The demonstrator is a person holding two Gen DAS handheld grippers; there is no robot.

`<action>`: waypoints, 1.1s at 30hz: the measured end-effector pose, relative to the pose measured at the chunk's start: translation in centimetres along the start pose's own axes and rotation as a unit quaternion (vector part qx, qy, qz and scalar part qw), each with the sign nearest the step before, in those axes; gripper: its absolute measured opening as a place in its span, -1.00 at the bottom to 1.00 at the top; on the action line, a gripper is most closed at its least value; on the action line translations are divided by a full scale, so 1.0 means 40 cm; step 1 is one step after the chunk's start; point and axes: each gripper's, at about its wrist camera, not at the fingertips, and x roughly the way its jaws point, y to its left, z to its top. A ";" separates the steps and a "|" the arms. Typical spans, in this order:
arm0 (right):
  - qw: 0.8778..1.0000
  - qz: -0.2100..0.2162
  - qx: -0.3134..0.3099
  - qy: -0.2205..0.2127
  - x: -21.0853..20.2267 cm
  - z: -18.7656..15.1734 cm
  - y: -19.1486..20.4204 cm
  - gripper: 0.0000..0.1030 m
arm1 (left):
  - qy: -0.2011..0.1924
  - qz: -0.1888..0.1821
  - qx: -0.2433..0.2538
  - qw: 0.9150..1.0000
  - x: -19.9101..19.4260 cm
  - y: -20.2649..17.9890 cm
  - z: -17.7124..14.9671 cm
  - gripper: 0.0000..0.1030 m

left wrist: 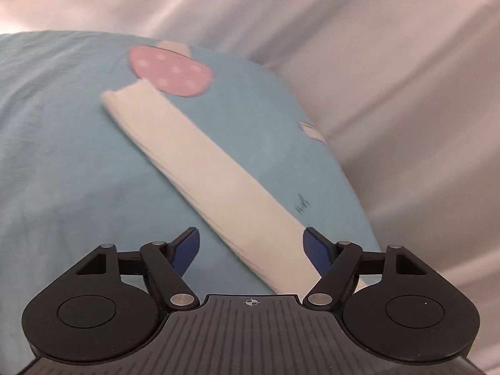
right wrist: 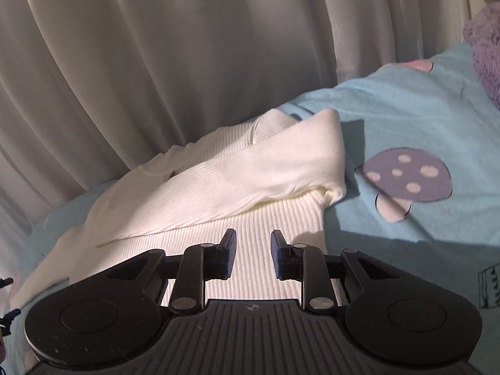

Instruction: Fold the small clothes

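A white ribbed garment (right wrist: 218,181) lies on a light blue bedsheet (right wrist: 406,118), with one part folded over its body. In the left wrist view a long white sleeve (left wrist: 200,168) runs diagonally from the upper left down to my left gripper (left wrist: 251,243). The left gripper is open wide, its blue fingers on either side of the sleeve's near end, not closed on it. My right gripper (right wrist: 253,250) is open with a narrower gap, just above the garment's ribbed lower part, holding nothing.
The sheet has mushroom prints: a pink one (left wrist: 170,72) by the sleeve's far end, a purple one (right wrist: 406,175) right of the garment. Pale curtains (right wrist: 156,47) hang behind the bed. A purple fluffy item (right wrist: 484,47) lies at the far right.
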 end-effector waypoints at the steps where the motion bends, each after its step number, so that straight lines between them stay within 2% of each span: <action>1: 1.000 0.004 -0.002 0.002 0.000 -0.003 0.005 -0.56 | -0.004 0.010 -0.021 1.000 0.003 0.028 0.025 0.20; 3: 1.000 0.013 -0.003 0.003 0.007 0.003 0.015 -0.55 | -0.008 0.015 -0.055 0.998 0.017 0.066 0.055 0.14; 7: 0.999 0.040 0.005 -0.001 0.007 0.009 0.029 -0.55 | -0.015 -0.001 -0.113 0.994 0.048 0.124 0.094 -0.23; 10: 0.999 0.052 0.005 -0.010 0.008 0.005 0.039 -0.55 | -0.016 -0.016 -0.161 0.987 0.053 0.170 0.118 -0.34; 11: 0.999 0.051 0.002 -0.014 0.009 0.003 0.044 -0.55 | -0.019 -0.013 -0.174 0.984 0.059 0.180 0.123 -0.45; 12: 0.999 0.052 0.000 -0.017 0.008 0.001 0.046 -0.55 | -0.019 -0.010 -0.188 0.982 0.063 0.190 0.126 -0.75; 15: 0.998 0.063 0.007 -0.024 0.008 -0.003 0.044 -0.55 | -0.026 -0.034 -0.242 0.969 0.073 0.231 0.119 -0.80; 18: 0.996 0.084 0.023 -0.022 0.011 -0.004 0.036 -0.55 | -0.031 -0.040 -0.233 0.971 0.077 0.235 0.120 -0.82; 20: 0.995 0.097 0.029 -0.015 0.014 -0.003 0.033 -0.55 | -0.035 -0.030 -0.207 0.977 0.072 0.214 0.123 -0.84; 22: 0.996 0.089 0.025 -0.014 0.015 -0.002 0.036 -0.55 | -0.047 -0.037 -0.168 0.984 0.051 0.177 0.116 -0.84; 24: 0.997 0.073 0.017 -0.011 0.018 0.000 0.040 -0.55 | -0.053 -0.053 -0.091 0.993 0.023 0.103 0.102 -0.85; 26: 0.998 0.065 0.011 -0.007 0.022 -0.001 0.041 -0.55 | -0.052 -0.079 0.010 0.995 -0.014 -0.006 0.062 -0.85; 27: 0.998 0.063 0.007 -0.007 0.021 -0.004 0.042 -0.55 | -0.049 -0.104 0.060 0.992 -0.037 -0.067 0.029 -0.85; 29: 0.998 0.059 -0.001 -0.007 0.018 -0.008 0.045 -0.55 | -0.029 -0.158 0.140 0.977 -0.075 -0.179 -0.050 -0.84; 31: 0.998 0.060 -0.009 -0.007 0.015 -0.010 0.049 -0.55 | 0.005 -0.219 0.215 0.952 -0.105 -0.293 -0.165 -0.84; 33: 0.998 0.061 -0.017 -0.004 0.012 -0.011 0.051 -0.55 | 0.045 -0.260 0.280 0.923 -0.114 -0.381 -0.283 -0.78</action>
